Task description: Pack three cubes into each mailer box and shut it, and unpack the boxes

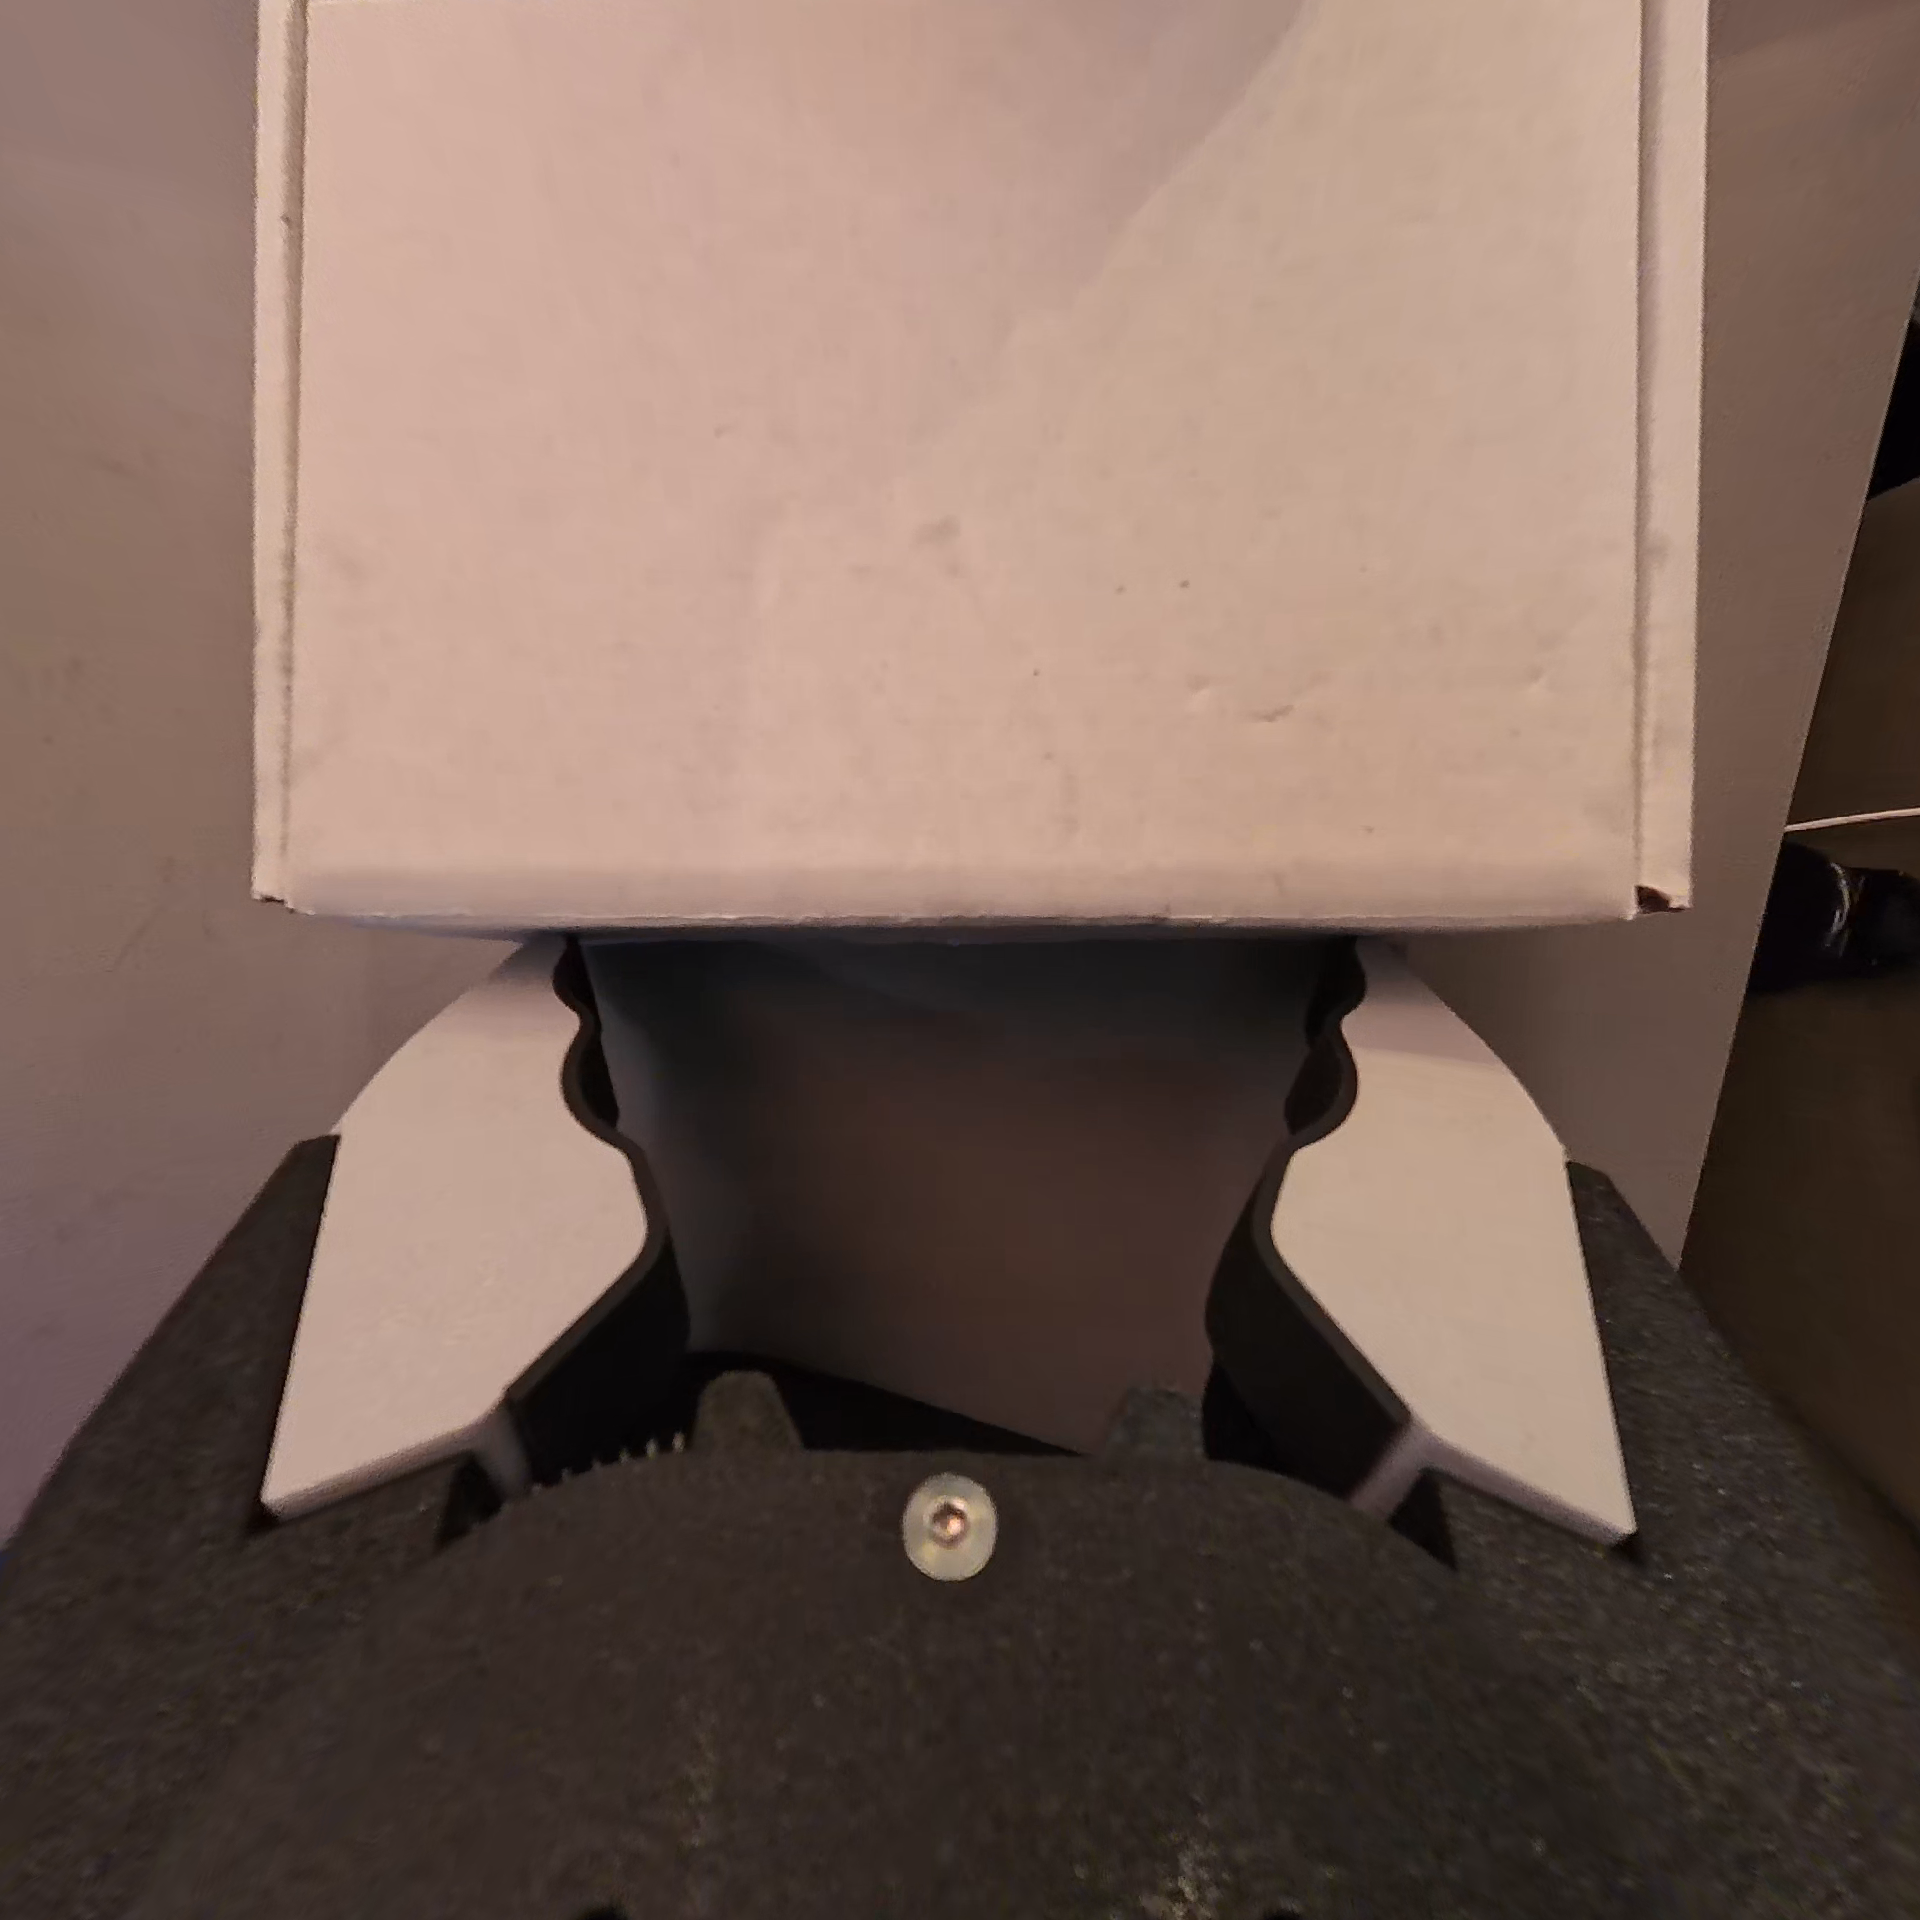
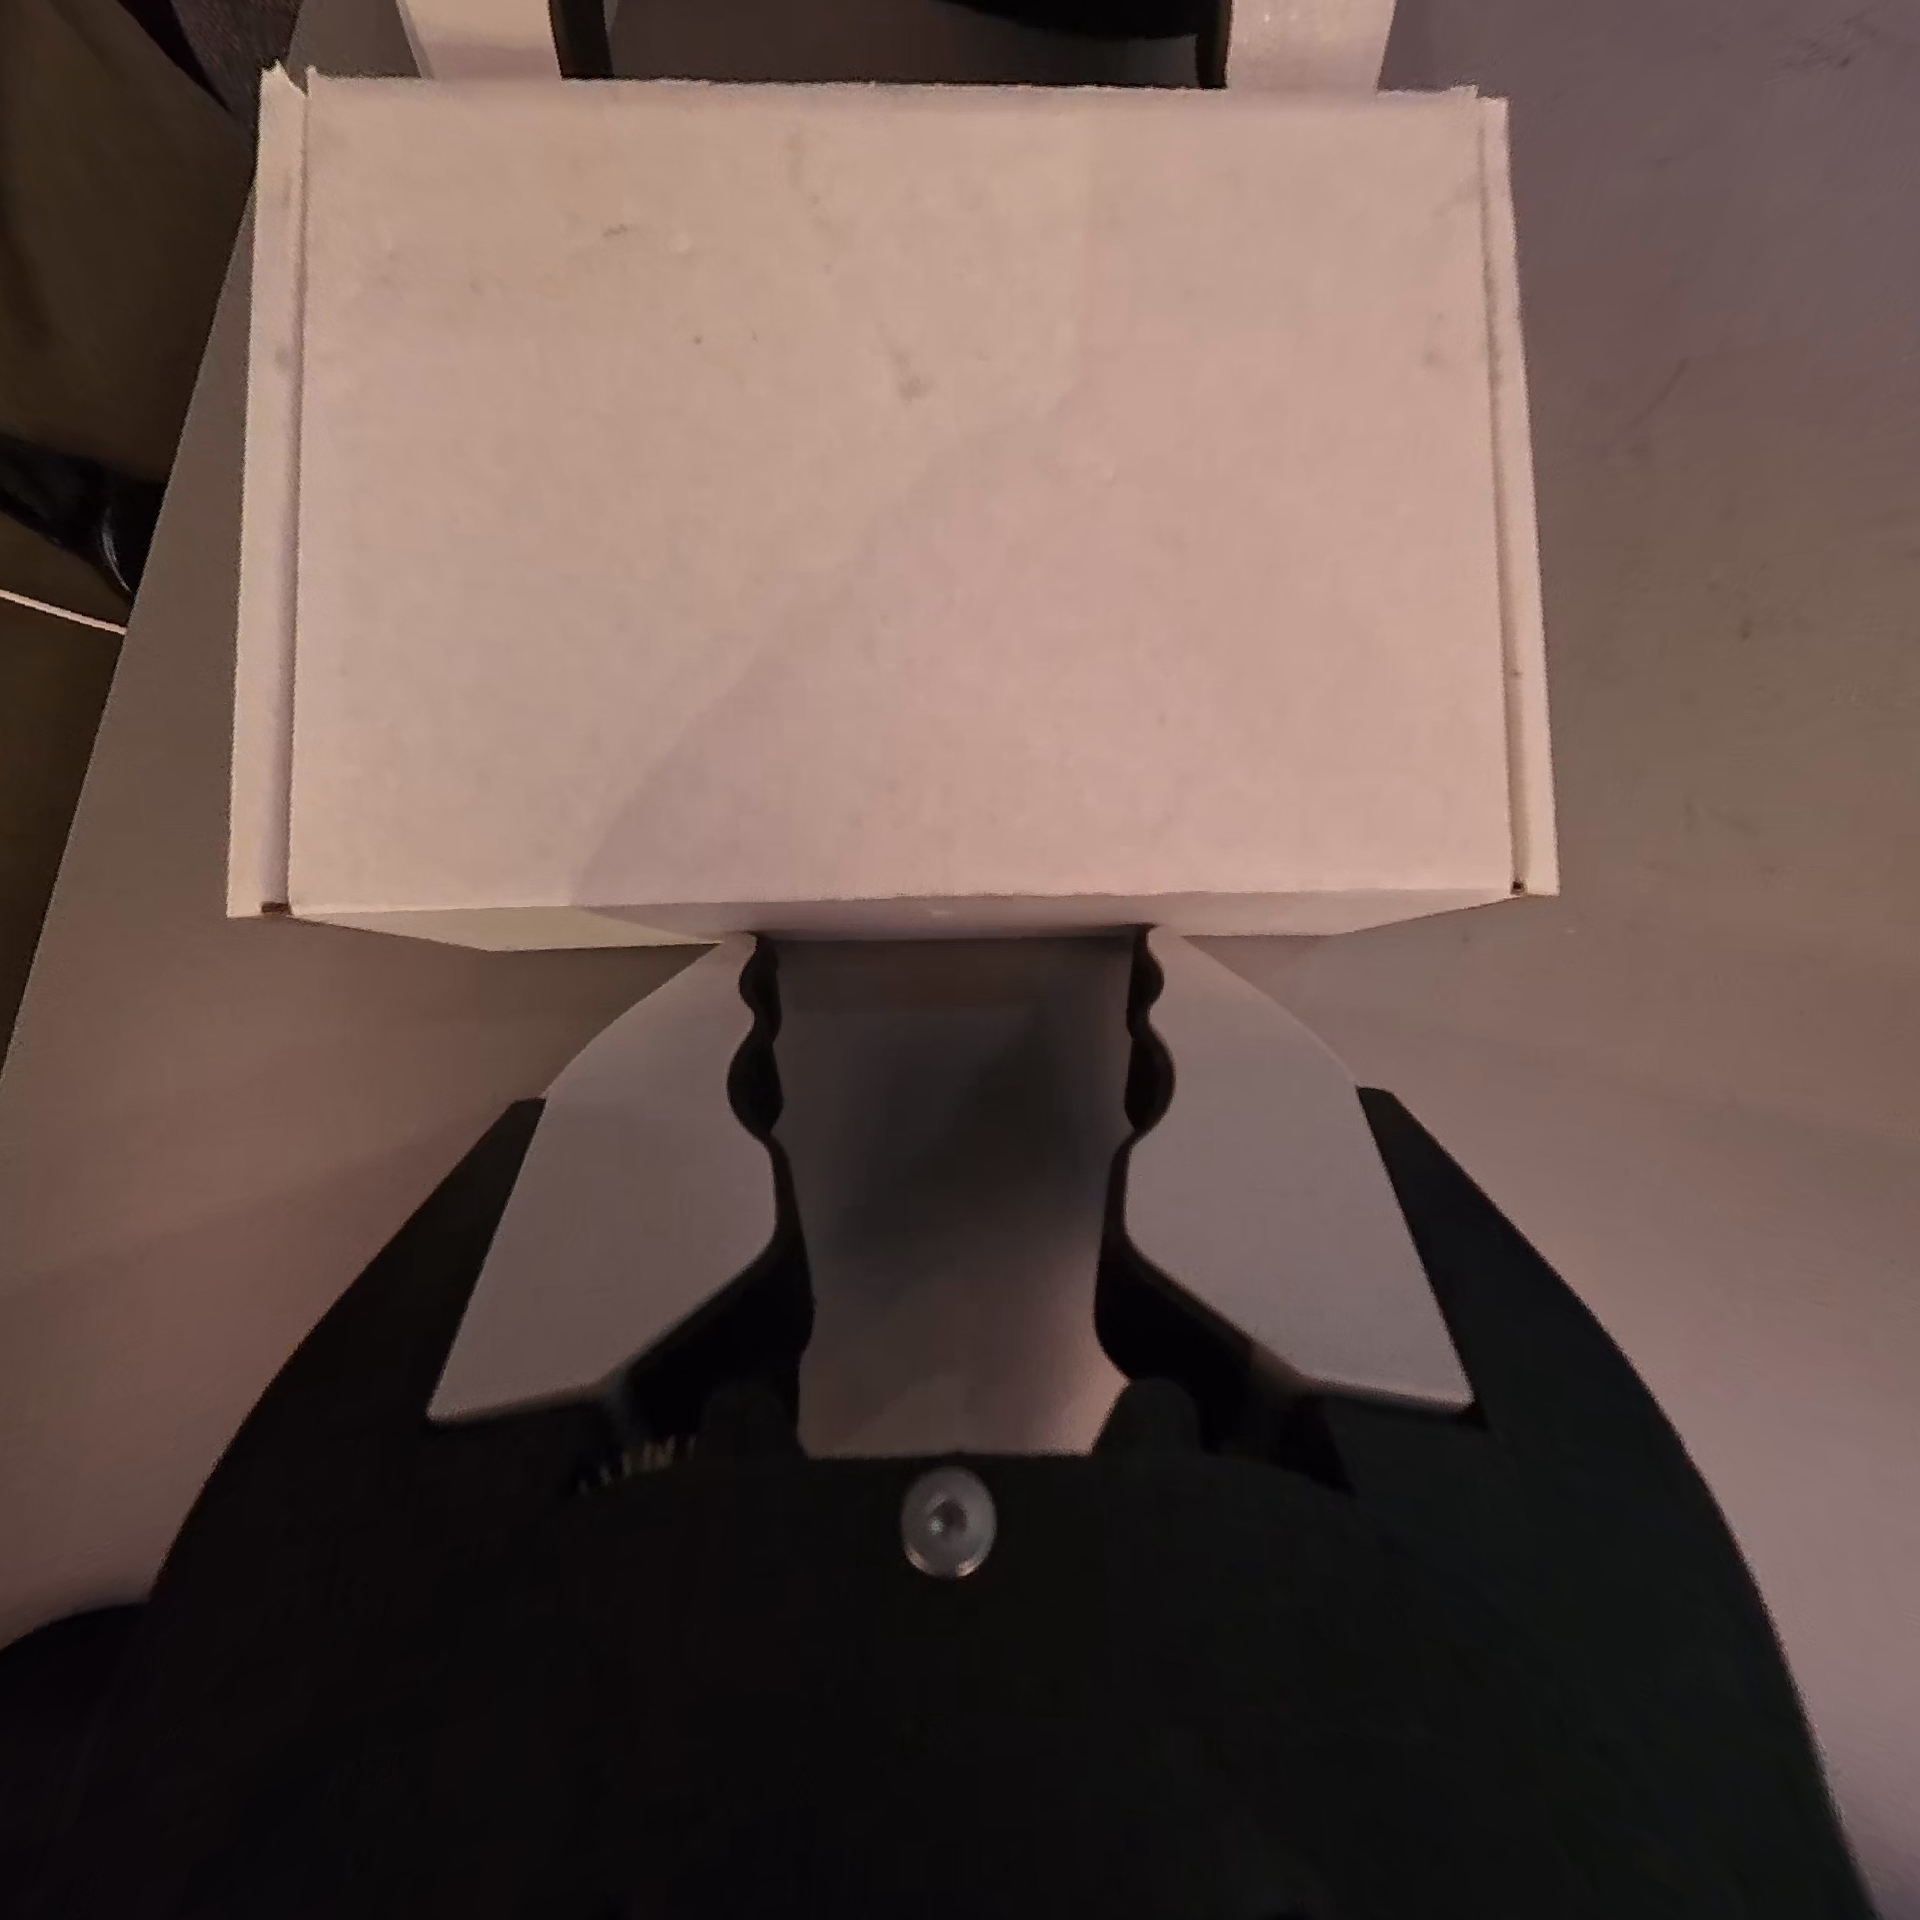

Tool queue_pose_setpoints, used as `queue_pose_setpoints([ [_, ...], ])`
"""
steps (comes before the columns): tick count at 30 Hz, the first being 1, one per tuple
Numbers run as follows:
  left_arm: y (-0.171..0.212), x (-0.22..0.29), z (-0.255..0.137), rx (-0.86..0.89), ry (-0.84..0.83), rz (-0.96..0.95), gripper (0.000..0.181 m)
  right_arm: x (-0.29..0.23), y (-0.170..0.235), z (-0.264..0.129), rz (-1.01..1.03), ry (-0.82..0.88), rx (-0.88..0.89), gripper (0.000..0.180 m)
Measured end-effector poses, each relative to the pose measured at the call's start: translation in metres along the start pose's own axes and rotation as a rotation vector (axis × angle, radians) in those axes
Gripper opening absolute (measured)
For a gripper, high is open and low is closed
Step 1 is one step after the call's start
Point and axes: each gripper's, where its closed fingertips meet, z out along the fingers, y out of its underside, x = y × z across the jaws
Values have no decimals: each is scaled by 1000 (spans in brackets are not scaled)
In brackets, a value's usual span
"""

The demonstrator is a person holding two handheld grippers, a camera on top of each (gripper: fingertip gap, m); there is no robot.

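While the shut white mailer box (image 2: 894, 499) sits on the counter (image 2: 1714, 520), I press my left jaws (image 1: 961, 997) and right jaws (image 2: 951, 971), both spread, against opposite ends; unpacking likely needs the lid lifted next.

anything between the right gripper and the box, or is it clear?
Nothing visible. The right gripper sits open right at the near edge of the closed white mailer box, fingertips at its front wall, with only bare table around.
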Motion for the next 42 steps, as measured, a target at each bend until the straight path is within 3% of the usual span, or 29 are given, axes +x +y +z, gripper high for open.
queue_pose_setpoints([
  [1,0,0,0,0,-2,-4,127,0,0,0,3,-1,-2,64],
  [6,-2,0,2,11,-17,-25,128,3,9,-4,36,8,-53,64],
  [8,-5,-3,4,7,-48,-71,125,18,18,-13,63,142,-141,63],
  [10,-12,-5,5,37,-72,-118,103,32,23,-30,87,282,-201,62],
  [12,-15,-16,5,43,-162,-143,113,44,24,-51,190,396,-192,62],
  [17,-37,-10,5,142,-172,-192,124,62,-4,-105,559,610,67,63],
  [21,-46,-7,-18,301,-153,-245,130,47,-59,-101,797,462,397,88],
  [23,-43,-9,-38,386,-166,-278,128,42,-60,-79,871,438,321,112],
  [25,-34,-15,-57,449,-212,-296,125,40,-57,-56,916,438,193,120],
  [31,11,-47,-95,495,-444,-354,130,48,-62,-21,965,544,-39,122],
  [37,15,-39,-124,668,-359,-385,125,45,-38,-12,1002,637,-328,123],
  [42,18,-38,-135,645,-403,-340,126,43,-20,-13,1033,643,-471,126],
])
